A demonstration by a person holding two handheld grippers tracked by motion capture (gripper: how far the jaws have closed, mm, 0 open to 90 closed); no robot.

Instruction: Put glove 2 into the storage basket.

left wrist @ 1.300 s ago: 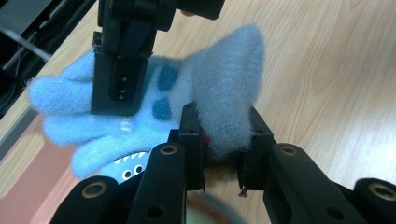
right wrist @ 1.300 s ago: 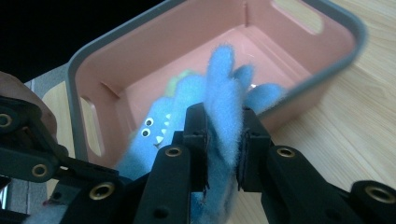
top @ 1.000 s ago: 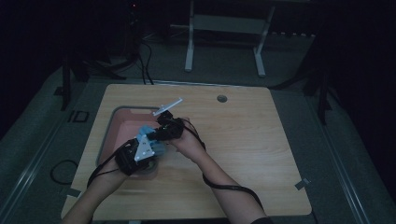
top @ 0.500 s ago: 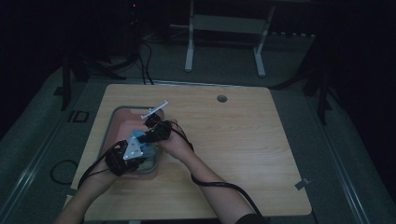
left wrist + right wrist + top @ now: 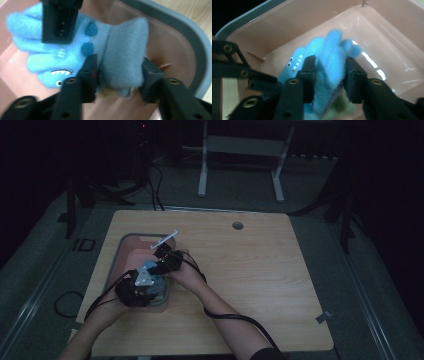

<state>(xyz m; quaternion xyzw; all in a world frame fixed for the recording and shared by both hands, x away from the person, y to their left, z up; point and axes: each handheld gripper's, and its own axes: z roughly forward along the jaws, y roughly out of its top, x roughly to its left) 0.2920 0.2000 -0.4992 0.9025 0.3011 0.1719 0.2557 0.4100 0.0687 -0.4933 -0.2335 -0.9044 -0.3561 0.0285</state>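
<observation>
Both hands have come down from a second ago, when the grippers hung higher over the tray; now the left gripper point(image 5: 142, 287) and the right gripper point(image 5: 162, 260) are low inside the pink tray point(image 5: 131, 245) at the left of the bench point(image 5: 260, 270). The thing in hand is a fuzzy blue toy point(image 5: 62, 52) (a plush piece with a small toothy face and darker blue spots) joined to a grey-blue fleece part point(image 5: 125, 57). It lies in the tray, between the two grippers. Both sets of jaws have just been opening from a tight pinch. In the left gripper view, the left gripper point(image 5: 117, 72) has the grey-blue fleece between its jaws, which stand partly open yet remain against the cloth on both sides. In the right gripper view, the right gripper point(image 5: 328, 72) likewise has the blue plush bulging between its jaws, which stand partly open with both inner faces touching the pile. The lowering and this loosening together suggest the toy is being set down in the tray, with the release begun but not finished: the soft cloth has swelled to fill the wider gaps, so neither gripper is clear of it. Pulling away now could snag and drag the toy along.
</observation>
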